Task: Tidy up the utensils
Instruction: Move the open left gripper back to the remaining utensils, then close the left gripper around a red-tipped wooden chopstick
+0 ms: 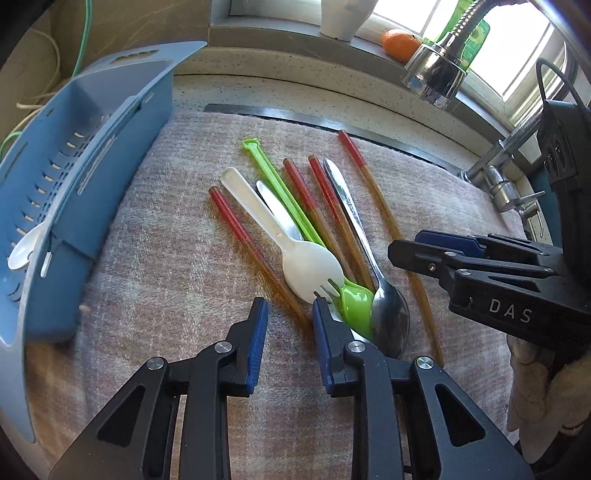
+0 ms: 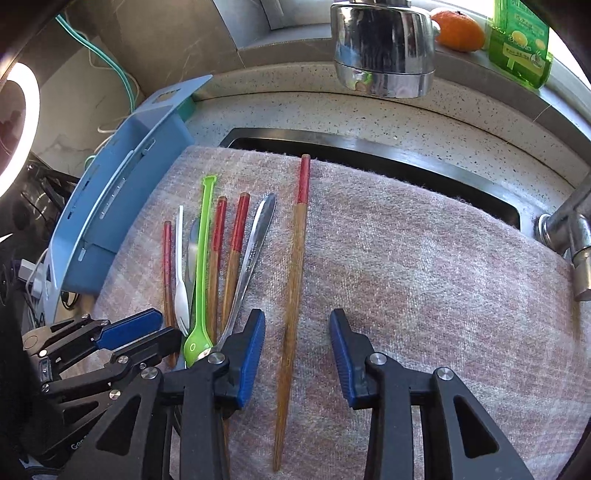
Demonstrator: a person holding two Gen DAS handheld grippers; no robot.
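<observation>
Several utensils lie on a pink plaid towel (image 1: 166, 258): a white plastic spork (image 1: 306, 266), a green spoon (image 1: 354, 299), a metal spoon (image 1: 388, 310) and several red-topped chopsticks. My left gripper (image 1: 290, 310) points down at the pile. It is open, with the thin end of the leftmost chopstick (image 1: 240, 229) between its blue pads (image 1: 258, 325), and neither pad presses on it. My right gripper (image 2: 297, 321) is open astride a lone chopstick (image 2: 295, 258) lying apart to the right, with a gap on both sides. Each gripper shows in the other's view: the right gripper (image 1: 424, 247) and the left gripper (image 2: 155, 328).
A blue slotted drainer basket (image 1: 74, 184) stands at the towel's left edge with a white spoon (image 1: 22, 251) inside. A chrome faucet head (image 2: 384, 48) hangs over the sink edge (image 2: 369, 155) behind the towel. An orange (image 2: 458, 29) and a green bottle (image 2: 517, 44) sit on the sill.
</observation>
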